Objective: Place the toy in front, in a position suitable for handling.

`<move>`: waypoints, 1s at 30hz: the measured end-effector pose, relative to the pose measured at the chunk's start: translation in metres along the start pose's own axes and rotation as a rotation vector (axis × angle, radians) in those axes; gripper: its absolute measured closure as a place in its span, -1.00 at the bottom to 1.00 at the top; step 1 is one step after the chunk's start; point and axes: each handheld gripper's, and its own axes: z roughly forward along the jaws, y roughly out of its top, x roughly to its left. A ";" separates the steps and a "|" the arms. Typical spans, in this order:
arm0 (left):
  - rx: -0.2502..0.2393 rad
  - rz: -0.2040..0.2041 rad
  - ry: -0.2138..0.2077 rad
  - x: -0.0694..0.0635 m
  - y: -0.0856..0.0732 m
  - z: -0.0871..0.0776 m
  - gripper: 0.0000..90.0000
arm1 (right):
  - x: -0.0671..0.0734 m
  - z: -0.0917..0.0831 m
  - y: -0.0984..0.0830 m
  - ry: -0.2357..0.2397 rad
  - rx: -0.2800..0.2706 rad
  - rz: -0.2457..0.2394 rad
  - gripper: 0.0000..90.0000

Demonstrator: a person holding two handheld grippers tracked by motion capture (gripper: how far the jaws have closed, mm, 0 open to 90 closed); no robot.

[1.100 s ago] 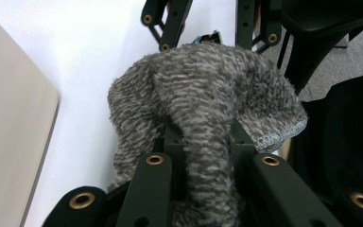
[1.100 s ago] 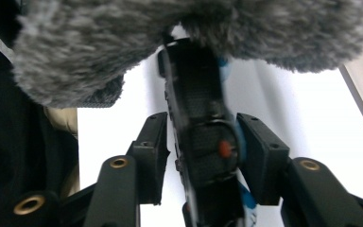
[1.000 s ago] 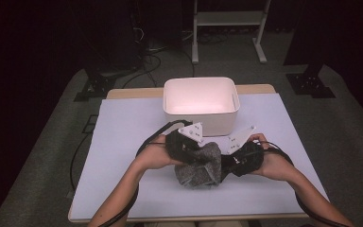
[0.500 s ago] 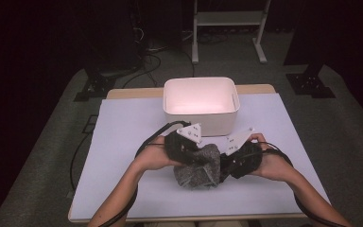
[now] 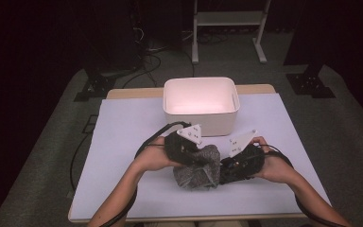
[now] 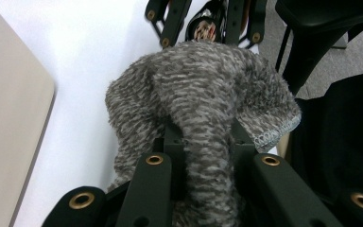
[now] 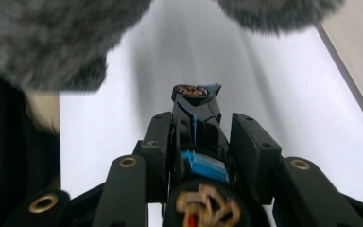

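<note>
A grey fuzzy knitted cloth (image 5: 197, 172) lies bunched on the white table (image 5: 123, 142) between both hands. My left gripper (image 5: 194, 157) is shut on it; in the left gripper view the cloth (image 6: 203, 90) drapes over the jaws of the left gripper (image 6: 203, 158). My right gripper (image 5: 223, 168) meets the cloth from the right. Its jaws have just been closing. In the right gripper view the right gripper (image 7: 203, 142) has a black and blue object (image 7: 196, 120) between its pads, which touch it, under the cloth (image 7: 42, 42).
A white tub (image 5: 217, 125) stands just behind the hands, open side up; its wall also shows as the tub (image 6: 9, 109) and the tub (image 7: 359, 47) close beside each gripper. Cables trail from both grippers. A dark floor surrounds the table.
The right hand has edged slightly left toward the cloth. The left hand and the cloth have stayed put.
</note>
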 end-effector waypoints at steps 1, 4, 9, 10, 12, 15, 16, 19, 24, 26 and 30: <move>0.000 0.000 0.000 0.000 0.000 0.000 0.68 | 0.000 0.000 0.000 0.000 0.000 0.000 0.31; -0.003 -0.002 0.000 0.001 -0.001 0.000 0.68 | 0.001 -0.006 -0.017 -0.005 -0.012 0.025 0.32; 0.001 -0.001 -0.012 0.002 0.003 0.006 0.68 | 0.000 -0.019 -0.058 -0.012 -0.134 0.128 0.53; 0.007 0.003 -0.014 0.002 0.005 0.009 0.68 | 0.000 -0.020 -0.062 -0.009 -0.149 0.133 0.53; 0.009 0.009 -0.017 0.001 0.008 0.012 0.68 | 0.003 -0.019 -0.066 -0.001 -0.169 0.109 0.49; 0.009 0.017 -0.022 0.001 0.010 0.013 0.68 | 0.007 -0.016 -0.069 -0.023 -0.150 0.090 0.27; 0.006 0.015 -0.023 0.001 0.010 0.012 0.68 | 0.007 -0.016 -0.073 -0.033 -0.167 0.093 0.23; 0.008 0.015 -0.026 0.001 0.010 0.013 0.68 | 0.007 -0.017 -0.079 -0.054 -0.175 0.103 0.09; 0.008 0.010 -0.030 0.001 0.007 0.013 0.68 | 0.008 -0.005 -0.093 -0.029 -0.084 0.155 0.22; 0.007 0.009 -0.030 0.002 0.006 0.013 0.68 | 0.010 0.001 -0.098 -0.011 -0.086 0.161 0.20; 0.009 0.012 -0.030 0.001 0.007 0.013 0.68 | 0.012 0.010 -0.095 -0.020 -0.106 0.155 0.23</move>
